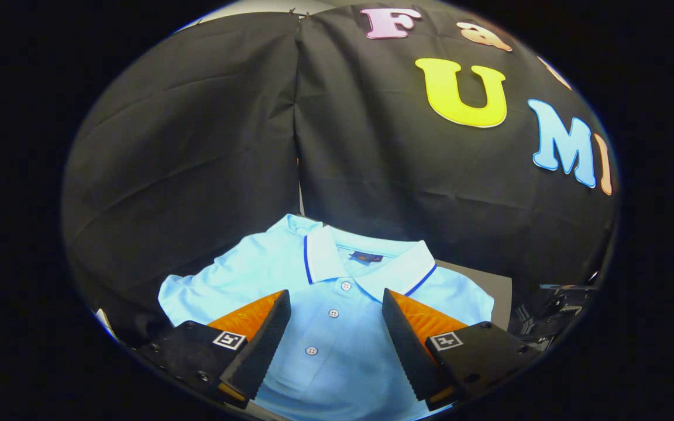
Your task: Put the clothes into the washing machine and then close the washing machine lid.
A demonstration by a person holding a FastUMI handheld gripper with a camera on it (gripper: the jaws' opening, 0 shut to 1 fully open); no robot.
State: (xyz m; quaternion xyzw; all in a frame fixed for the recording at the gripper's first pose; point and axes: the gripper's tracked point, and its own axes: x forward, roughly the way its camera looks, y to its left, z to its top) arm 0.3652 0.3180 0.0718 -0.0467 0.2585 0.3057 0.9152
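Note:
A light blue polo shirt (337,292) lies flat on a grey surface (492,286), collar toward the booth wall. Its white collar has a dark blue stripe, and three buttons run down the placket. My gripper (335,299) hovers over the shirt's chest with its fingers wide open. The placket and buttons sit in the gap between the two fingers, and neither finger presses on the cloth. The collar lies just beyond the fingertips.
The black cloth wall rises close behind the shirt. A dark piece of equipment (553,310) sits to the right of the shirt, past the grey surface's edge.

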